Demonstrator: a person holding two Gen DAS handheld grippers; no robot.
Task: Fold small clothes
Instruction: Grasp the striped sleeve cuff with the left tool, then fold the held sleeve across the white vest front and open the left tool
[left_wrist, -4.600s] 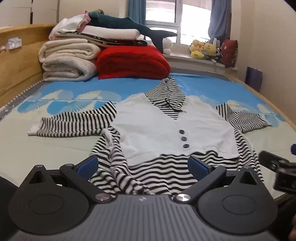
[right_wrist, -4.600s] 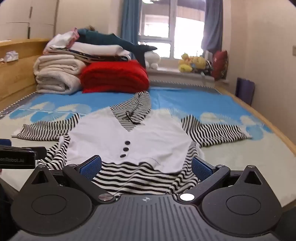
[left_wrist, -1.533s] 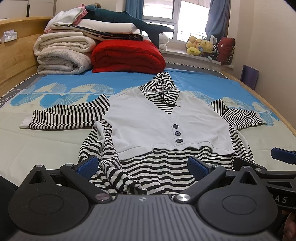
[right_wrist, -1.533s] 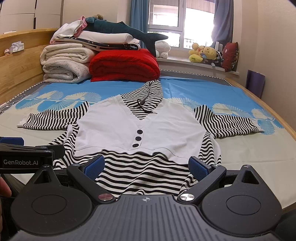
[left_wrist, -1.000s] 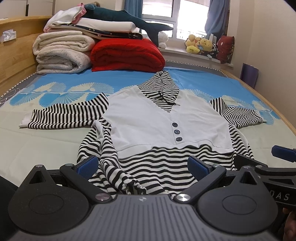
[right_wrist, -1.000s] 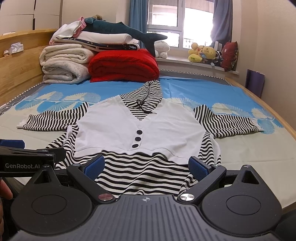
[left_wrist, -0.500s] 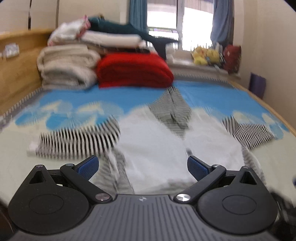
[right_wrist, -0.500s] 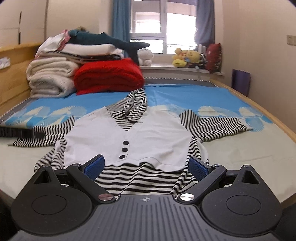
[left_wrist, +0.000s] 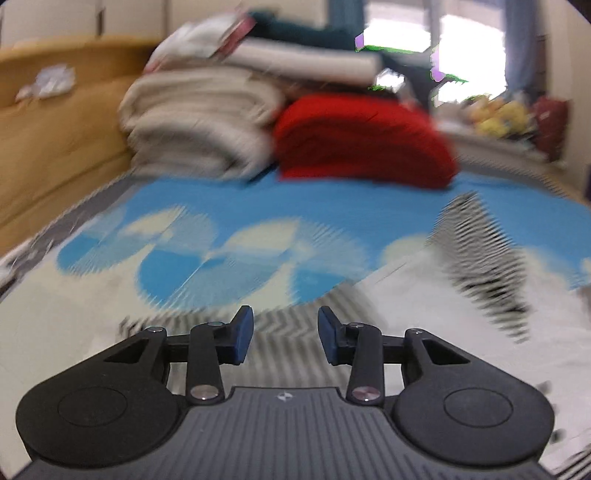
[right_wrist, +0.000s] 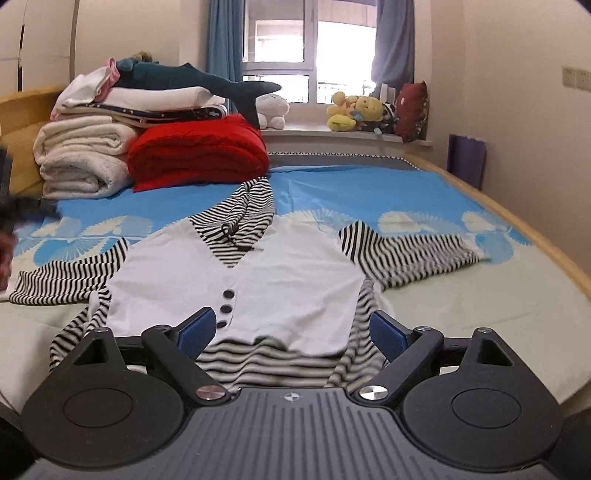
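Note:
A small hooded top (right_wrist: 288, 273), white front over black-and-white stripes, lies flat on the bed with both sleeves spread. My right gripper (right_wrist: 291, 328) hovers over its hem; the jaws are wide and closing slightly, and the pads touch no cloth. The left wrist view is blurred by motion. There my left gripper (left_wrist: 285, 334) is low over the striped left sleeve (left_wrist: 295, 369), its jaws about half shut and closing, a gap still between the pads. I cannot tell whether cloth is between them. The hood (left_wrist: 476, 236) shows to the right.
A red folded blanket (right_wrist: 199, 155), white folded blankets (right_wrist: 81, 162) and a shark plush (right_wrist: 207, 79) are stacked at the head of the bed. Plush toys (right_wrist: 354, 110) sit on the windowsill. A wooden bed rail (right_wrist: 517, 229) runs along the right, a wooden headboard (left_wrist: 55, 147) on the left.
My left gripper has swept fast to the left, from the garment's hem to over the left sleeve, and its jaws have narrowed. The right gripper has shifted slightly.

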